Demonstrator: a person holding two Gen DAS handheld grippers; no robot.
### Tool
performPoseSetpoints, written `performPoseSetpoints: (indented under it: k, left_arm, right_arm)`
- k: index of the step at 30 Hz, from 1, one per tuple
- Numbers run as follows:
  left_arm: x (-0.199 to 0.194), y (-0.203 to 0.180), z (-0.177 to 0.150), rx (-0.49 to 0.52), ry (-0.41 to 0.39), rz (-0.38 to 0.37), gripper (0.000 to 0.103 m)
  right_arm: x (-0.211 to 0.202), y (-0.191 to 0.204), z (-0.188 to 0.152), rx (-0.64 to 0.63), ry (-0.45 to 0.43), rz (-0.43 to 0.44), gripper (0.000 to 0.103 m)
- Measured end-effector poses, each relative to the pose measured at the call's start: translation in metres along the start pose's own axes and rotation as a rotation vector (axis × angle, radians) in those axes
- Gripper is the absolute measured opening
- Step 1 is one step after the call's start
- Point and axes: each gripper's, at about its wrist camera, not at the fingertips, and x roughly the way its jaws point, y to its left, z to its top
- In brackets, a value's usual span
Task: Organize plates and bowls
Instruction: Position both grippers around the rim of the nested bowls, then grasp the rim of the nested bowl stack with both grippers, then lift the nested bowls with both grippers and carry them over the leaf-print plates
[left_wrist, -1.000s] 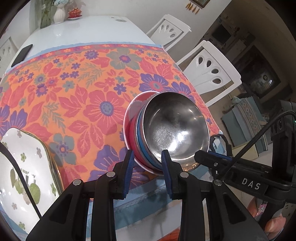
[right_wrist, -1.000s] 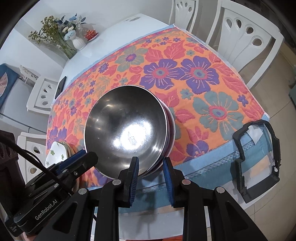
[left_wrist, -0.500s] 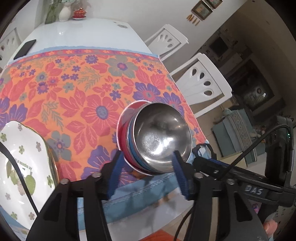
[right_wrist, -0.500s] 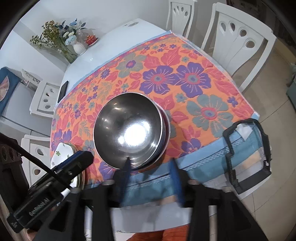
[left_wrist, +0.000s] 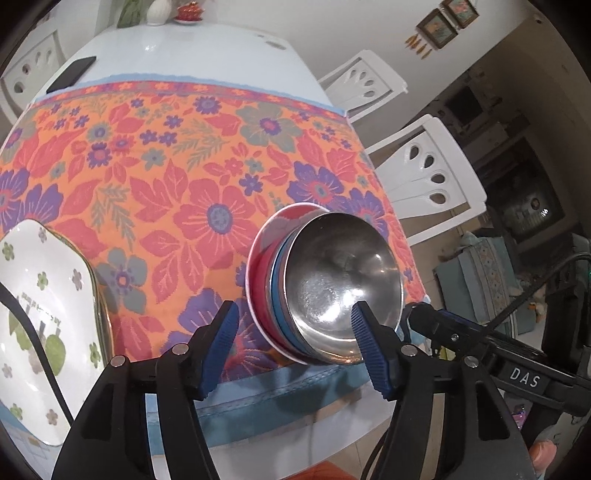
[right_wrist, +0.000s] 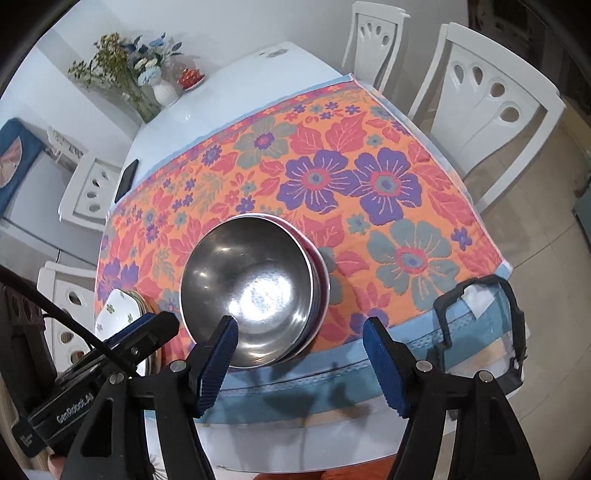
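Stacked near the front edge of the worktop (left_wrist: 155, 48) on the floral cloth (left_wrist: 147, 192): steel bowl (left_wrist: 341, 273) nested atop blue and red ones; left gripper (left_wrist: 291, 334) fingers released and opening, bowl rim between them, untouched; right gripper (right_wrist: 299, 341) fingers spread wide, clear of the bowl, rim just ahead of the left fingertip; flowered plates (left_wrist: 33, 317) lying leftward, apart.

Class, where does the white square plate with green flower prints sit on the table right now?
The white square plate with green flower prints sits near the front edge of the floral tablecloth, left of the stacked bowls topped by a steel bowl in both views.
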Motion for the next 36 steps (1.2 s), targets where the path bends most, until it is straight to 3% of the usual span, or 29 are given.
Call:
performPoseSetpoints:
  k: [17,36]
  left_arm:
    - [0.034,0.013,0.006,-0.123,0.016,0.081,0.061]
    - [0.067,0.032,0.006,-0.256,0.013,-0.001,0.057]
  right_arm:
    - [0.057,-0.007,0.03,-0.106,0.123,0.032,0.068]
    - [0.104,-0.011,0.05,-0.178,0.188,0.102,0.068]
